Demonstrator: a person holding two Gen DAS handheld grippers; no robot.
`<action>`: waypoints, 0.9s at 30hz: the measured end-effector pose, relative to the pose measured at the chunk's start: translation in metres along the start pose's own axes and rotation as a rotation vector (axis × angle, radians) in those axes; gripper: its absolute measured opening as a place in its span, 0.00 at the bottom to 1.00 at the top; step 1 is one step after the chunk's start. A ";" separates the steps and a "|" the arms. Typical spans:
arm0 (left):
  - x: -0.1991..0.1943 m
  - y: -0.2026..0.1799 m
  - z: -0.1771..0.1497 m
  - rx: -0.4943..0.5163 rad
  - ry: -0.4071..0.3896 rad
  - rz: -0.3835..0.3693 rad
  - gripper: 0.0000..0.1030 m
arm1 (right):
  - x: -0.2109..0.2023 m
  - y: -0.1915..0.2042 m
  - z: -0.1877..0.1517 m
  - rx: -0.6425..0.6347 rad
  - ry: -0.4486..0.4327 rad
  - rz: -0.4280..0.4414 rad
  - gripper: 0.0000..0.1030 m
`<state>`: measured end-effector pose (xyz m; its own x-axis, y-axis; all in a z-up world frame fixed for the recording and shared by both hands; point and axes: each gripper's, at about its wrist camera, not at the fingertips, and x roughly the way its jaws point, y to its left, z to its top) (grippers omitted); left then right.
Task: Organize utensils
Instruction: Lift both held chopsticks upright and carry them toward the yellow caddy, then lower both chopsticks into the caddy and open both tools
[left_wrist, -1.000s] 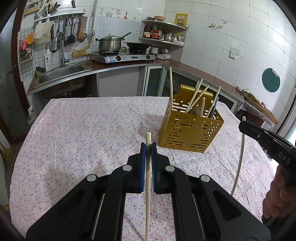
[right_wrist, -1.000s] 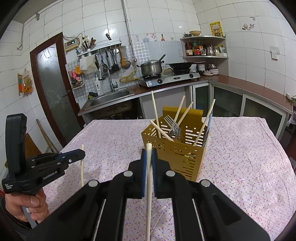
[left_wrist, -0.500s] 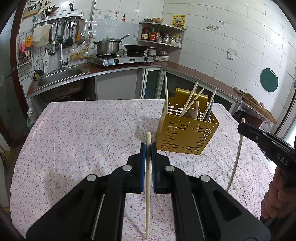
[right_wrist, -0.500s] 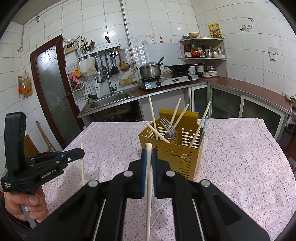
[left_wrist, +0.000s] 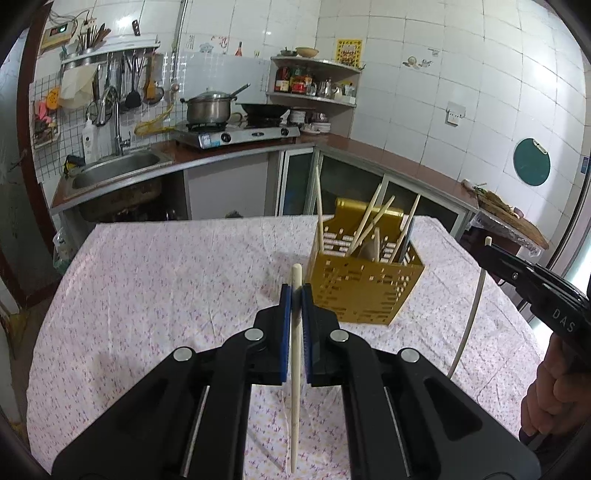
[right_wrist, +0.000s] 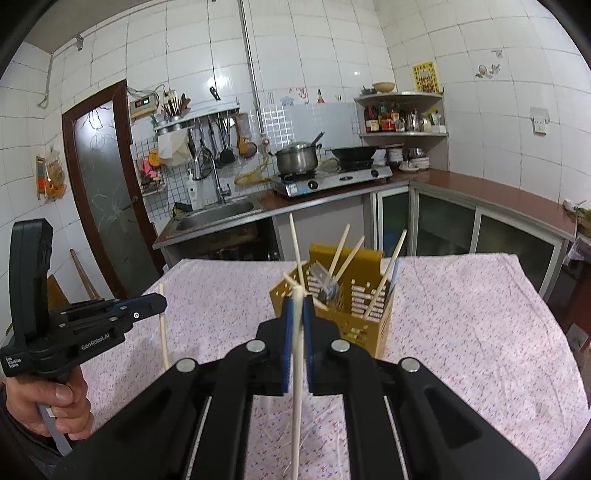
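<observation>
Hard to read: contents of the yellow utensil caddy (left_wrist: 364, 291) are partly hidden behind its perforated walls. From the right wrist view a fork (right_wrist: 325, 282) head shows inside it among several pale chopsticks leaning out at angles; from the left wrist view the fork can't be picked out, only sticks and a dark handle. Lower ends of everything in the caddy are out of sight. Which compartment each stick sits in can't be told.

Left gripper (left_wrist: 295, 291): blue pads closed on a pale chopstick (left_wrist: 295, 369), held near upright, top poking just above the fingertips, lower end hanging down toward the floral tablecloth (left_wrist: 166, 295); whether the tip touches the cloth is unclear. It sits in front of the caddy, just to the caddy's left. In the right wrist view the same gripper is seen side-on, well left of the caddy, the person's hand (right_wrist: 55, 406) wrapped round its handle, most of the arm cut off by the frame.

Right gripper (right_wrist: 296, 302): pads closed on a second chopstick (right_wrist: 297, 387), also near vertical, directly in front of the caddy so its top overlaps the caddy's near corner. In the left wrist view it enters right of the caddy, hand cropped at the edge.

Caddy stands upright on the tablecloth.
</observation>
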<state>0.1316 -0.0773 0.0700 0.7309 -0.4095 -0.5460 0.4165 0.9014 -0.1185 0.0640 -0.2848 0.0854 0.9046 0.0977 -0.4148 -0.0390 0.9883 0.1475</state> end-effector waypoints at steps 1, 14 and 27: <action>-0.001 -0.001 0.003 0.002 -0.006 -0.001 0.04 | -0.001 0.000 0.002 -0.003 -0.006 -0.001 0.06; -0.004 -0.020 0.054 0.044 -0.095 -0.022 0.04 | -0.014 -0.011 0.046 -0.044 -0.105 -0.034 0.06; 0.004 -0.039 0.108 0.075 -0.172 -0.054 0.04 | -0.007 -0.023 0.090 -0.058 -0.180 -0.047 0.06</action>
<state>0.1769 -0.1295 0.1620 0.7856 -0.4806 -0.3897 0.4918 0.8672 -0.0779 0.0967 -0.3191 0.1653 0.9672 0.0340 -0.2519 -0.0148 0.9969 0.0774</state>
